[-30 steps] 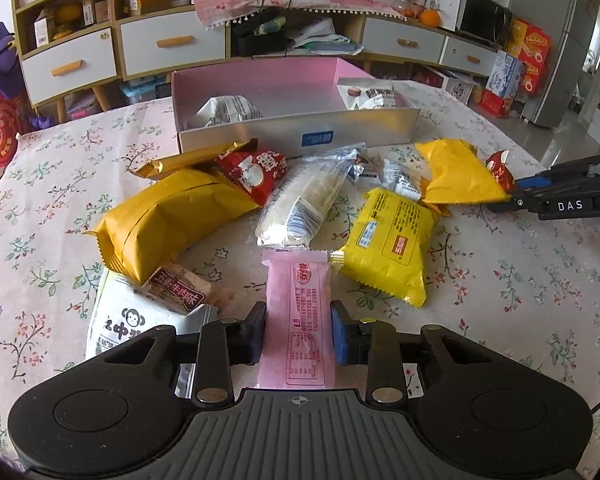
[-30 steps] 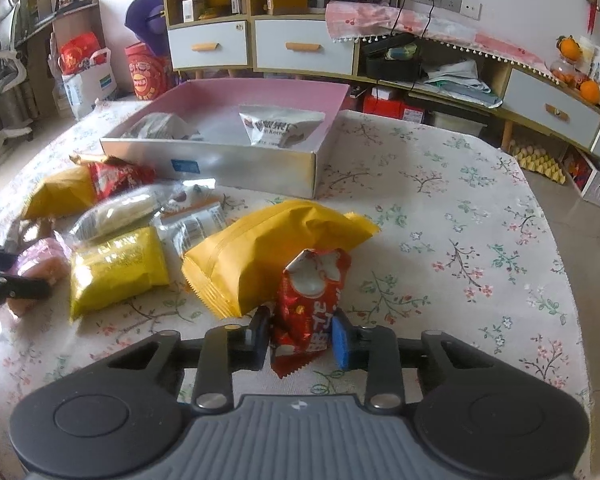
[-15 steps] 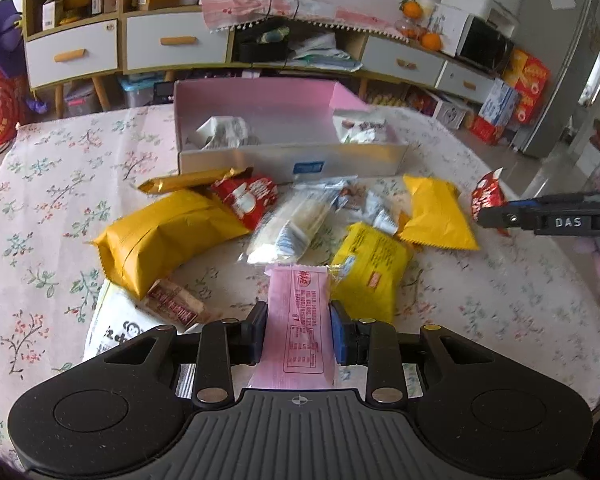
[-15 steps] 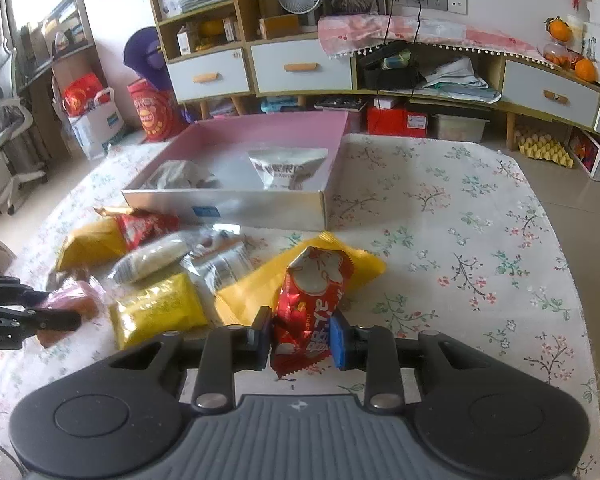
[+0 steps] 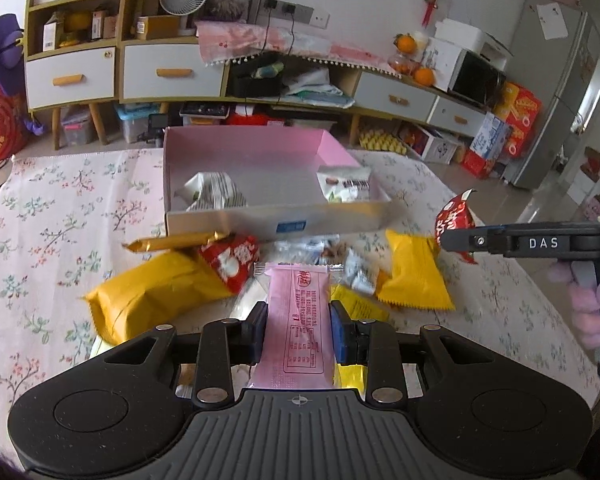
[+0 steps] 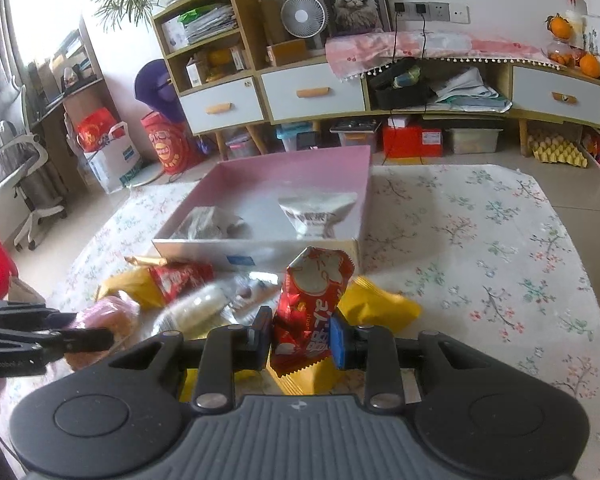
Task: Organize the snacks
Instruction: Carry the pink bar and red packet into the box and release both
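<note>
Left gripper point(image 5: 298, 330) jaws clamped on flat pink foil snack packet point(image 5: 300, 320); right gripper point(image 6: 300, 336) on crinkled red wrapper point(image 6: 312, 308), seemingly clear of floral-clothed counter point(image 6: 480, 248), likely bound for pink-lined open cardboard box point(image 6: 292, 184) at frame centre.

Each camera sits just behind its own gripper, looking forward and down along the fingers. Both views share the pink box point(image 5: 260, 152) point(image 6: 292, 168) and the floral tablecloth point(image 5: 60, 220) point(image 6: 480, 240).
</note>
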A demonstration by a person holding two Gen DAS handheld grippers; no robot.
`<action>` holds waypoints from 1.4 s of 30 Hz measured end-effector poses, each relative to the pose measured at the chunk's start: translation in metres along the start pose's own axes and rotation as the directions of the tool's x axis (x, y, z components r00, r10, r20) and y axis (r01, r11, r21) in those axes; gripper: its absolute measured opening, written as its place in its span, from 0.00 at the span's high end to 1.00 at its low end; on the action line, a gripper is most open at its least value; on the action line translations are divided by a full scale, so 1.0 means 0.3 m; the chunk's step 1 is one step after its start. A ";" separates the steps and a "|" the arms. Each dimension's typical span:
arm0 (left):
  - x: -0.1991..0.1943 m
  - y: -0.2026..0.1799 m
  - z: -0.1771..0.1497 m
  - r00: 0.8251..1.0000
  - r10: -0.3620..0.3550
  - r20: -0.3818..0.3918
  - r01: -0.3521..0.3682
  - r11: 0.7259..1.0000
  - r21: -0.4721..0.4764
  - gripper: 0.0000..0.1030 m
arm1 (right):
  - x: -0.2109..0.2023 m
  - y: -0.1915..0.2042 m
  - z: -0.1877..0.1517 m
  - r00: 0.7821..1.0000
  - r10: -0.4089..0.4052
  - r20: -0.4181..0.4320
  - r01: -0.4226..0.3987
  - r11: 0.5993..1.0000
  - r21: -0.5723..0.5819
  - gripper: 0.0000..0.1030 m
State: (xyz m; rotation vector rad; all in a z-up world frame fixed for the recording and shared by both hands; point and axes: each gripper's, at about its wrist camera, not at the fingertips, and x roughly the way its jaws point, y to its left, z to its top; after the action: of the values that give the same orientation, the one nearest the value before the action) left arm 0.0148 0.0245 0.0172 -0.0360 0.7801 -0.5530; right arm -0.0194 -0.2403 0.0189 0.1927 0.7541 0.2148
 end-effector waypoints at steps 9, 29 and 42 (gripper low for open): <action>0.093 -0.017 0.108 0.998 0.032 0.055 -0.028 0.998 -0.058 0.72 | 0.100 0.032 0.088 0.999 0.034 0.022 -0.035 0.996 0.078 0.87; 0.382 0.075 0.255 0.981 0.124 0.152 -0.095 0.978 -0.186 0.72 | 0.358 -0.060 0.149 0.994 0.093 0.054 -0.106 0.929 0.354 0.87; 0.452 0.097 0.266 0.973 0.151 0.177 -0.125 0.981 -0.151 0.71 | 0.371 -0.083 0.171 0.989 0.107 0.097 -0.136 0.922 0.362 0.81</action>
State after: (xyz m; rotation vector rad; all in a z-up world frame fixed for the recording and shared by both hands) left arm 0.1602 -0.0298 -0.0214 -0.1597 0.6300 -0.3562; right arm 0.0983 -0.2400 -0.0236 0.6030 0.7027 0.1813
